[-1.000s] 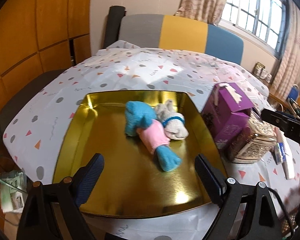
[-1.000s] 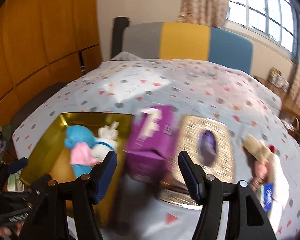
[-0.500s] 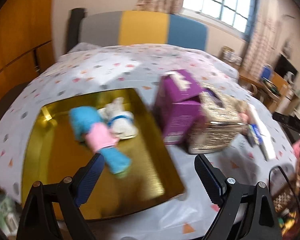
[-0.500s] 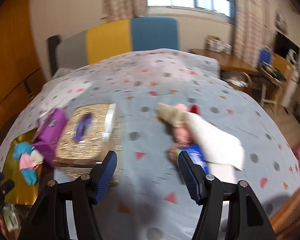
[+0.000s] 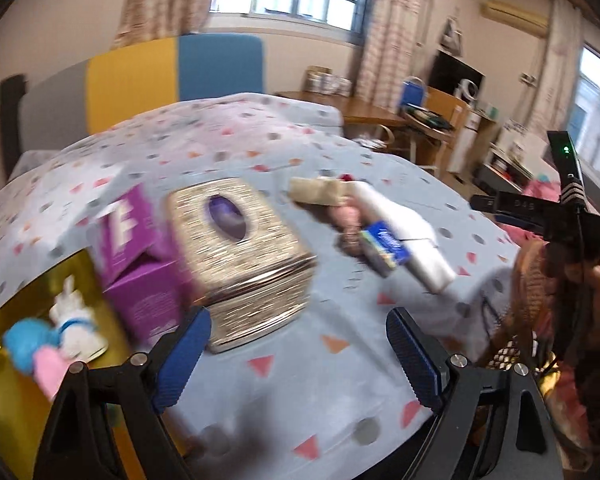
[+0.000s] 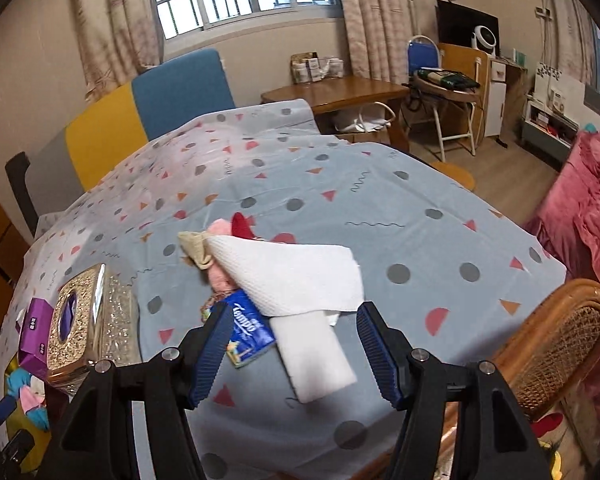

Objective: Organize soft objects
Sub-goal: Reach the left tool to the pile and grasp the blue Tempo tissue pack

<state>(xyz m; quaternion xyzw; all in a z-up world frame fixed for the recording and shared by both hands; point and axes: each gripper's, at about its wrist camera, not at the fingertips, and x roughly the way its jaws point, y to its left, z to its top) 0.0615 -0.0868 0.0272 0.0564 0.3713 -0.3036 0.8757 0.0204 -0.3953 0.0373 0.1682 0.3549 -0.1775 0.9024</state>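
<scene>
On the spotted tablecloth lies a heap of soft things: a white paper towel (image 6: 292,276) (image 5: 404,236), a blue tissue pack (image 6: 248,332) (image 5: 384,248), a beige cloth (image 6: 196,248) and a pink piece (image 6: 220,228). My right gripper (image 6: 294,324) hovers open just short of the heap, with nothing between its fingers. My left gripper (image 5: 296,340) is open over bare cloth and empty, its jaws closing slightly. A gold tray (image 5: 4,400) at the left edge holds a blue-and-pink plush (image 5: 24,340) and a white plush (image 5: 74,328).
A purple box (image 5: 136,264) and a gold tissue box (image 5: 240,256) stand between the tray and the heap. A wicker chair (image 6: 560,340) sits at the table's right corner, pink bedding (image 6: 588,208) beyond it. A person (image 5: 560,300) stands at the right.
Both views have swung right, away from the gold tray and toward the heap of soft things. The plush toys have slid to the left edge. Neither gripper has taken hold of anything.
</scene>
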